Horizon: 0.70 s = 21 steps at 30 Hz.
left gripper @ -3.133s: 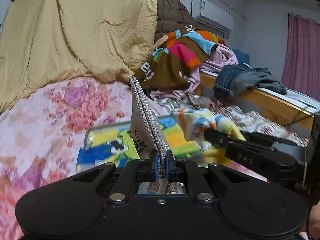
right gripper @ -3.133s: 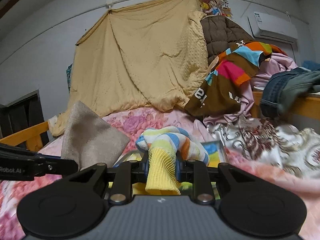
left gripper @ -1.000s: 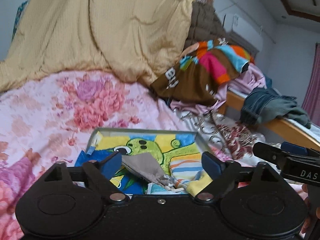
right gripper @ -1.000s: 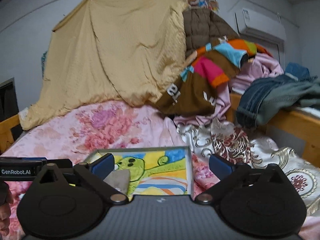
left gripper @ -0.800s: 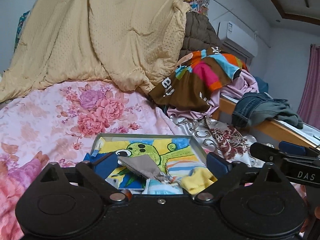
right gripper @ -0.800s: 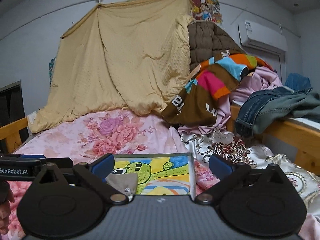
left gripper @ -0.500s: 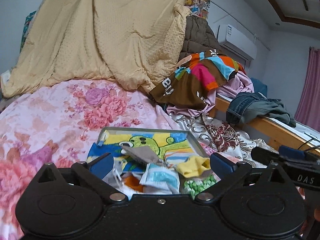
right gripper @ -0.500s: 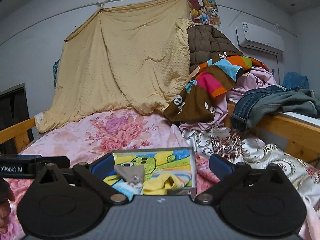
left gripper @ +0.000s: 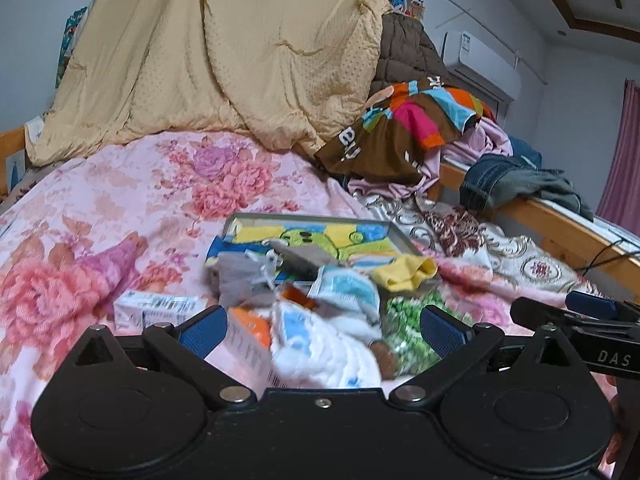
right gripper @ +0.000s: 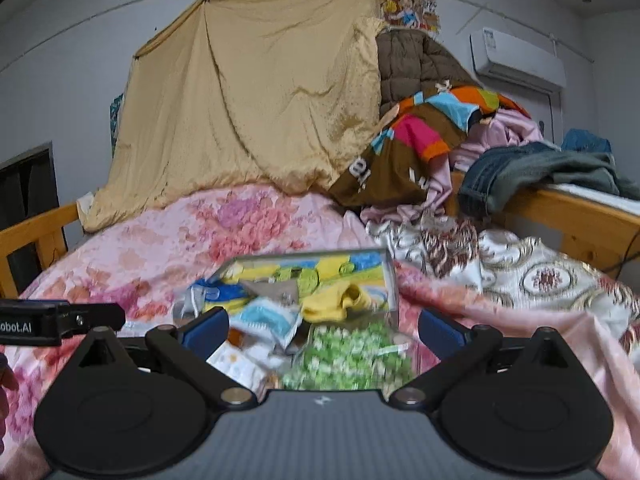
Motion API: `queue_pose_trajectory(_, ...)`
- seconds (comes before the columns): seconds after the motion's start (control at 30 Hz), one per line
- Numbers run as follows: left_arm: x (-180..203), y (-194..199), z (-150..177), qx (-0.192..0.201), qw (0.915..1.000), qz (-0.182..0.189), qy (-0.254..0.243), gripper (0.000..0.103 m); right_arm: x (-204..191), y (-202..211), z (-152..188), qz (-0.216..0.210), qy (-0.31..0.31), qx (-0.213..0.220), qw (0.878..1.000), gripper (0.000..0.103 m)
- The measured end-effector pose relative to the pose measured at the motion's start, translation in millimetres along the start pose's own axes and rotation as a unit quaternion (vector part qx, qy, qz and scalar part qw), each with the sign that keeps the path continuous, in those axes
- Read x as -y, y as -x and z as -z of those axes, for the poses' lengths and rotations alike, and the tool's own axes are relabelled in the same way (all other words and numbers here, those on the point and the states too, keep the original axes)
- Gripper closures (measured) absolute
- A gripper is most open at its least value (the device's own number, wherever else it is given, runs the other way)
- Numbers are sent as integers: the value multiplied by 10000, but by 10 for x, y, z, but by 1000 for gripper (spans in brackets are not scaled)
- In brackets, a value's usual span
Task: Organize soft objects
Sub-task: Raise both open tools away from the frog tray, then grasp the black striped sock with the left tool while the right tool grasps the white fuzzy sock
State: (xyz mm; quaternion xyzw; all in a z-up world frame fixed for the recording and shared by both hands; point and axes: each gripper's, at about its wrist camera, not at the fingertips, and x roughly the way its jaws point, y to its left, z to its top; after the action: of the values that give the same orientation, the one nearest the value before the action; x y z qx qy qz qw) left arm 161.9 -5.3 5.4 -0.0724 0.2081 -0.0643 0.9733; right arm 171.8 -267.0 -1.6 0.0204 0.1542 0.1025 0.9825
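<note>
On the flowery bedspread (left gripper: 120,184), the tray (left gripper: 394,234) with the cartoon print already has the grey pouch (left gripper: 304,258) and the yellow sock (left gripper: 404,272) on it. A loose heap sits just in front of it: white-blue packets (left gripper: 344,292), a green-patterned bag (right gripper: 348,356), a small carton (left gripper: 156,308). The left gripper (left gripper: 320,326) has its fingers spread wide with nothing between them, and so does the right gripper (right gripper: 322,326).

The risky bit, probably: the heap is so jumbled that closing on one packet could pinch a neighbour too and drag both. The sock hangs over the tray's near edge, so a bump could slide it off. The mattress is squishy, so pressing down might tip the tray.
</note>
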Motion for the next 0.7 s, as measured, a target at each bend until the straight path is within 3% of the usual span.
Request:
queue_pose_trajectory(0.33, -166, 33, 312, -385, 9989, 200, 150, 1, -76, 67, 353, -65, 44, -684, 9976, 0)
queue_pose_trajectory(0.7, 42, -9, 679, -886, 9900, 1027, -396, 1, 9, -137, 536, -111, -206, -1527, 9880, 0)
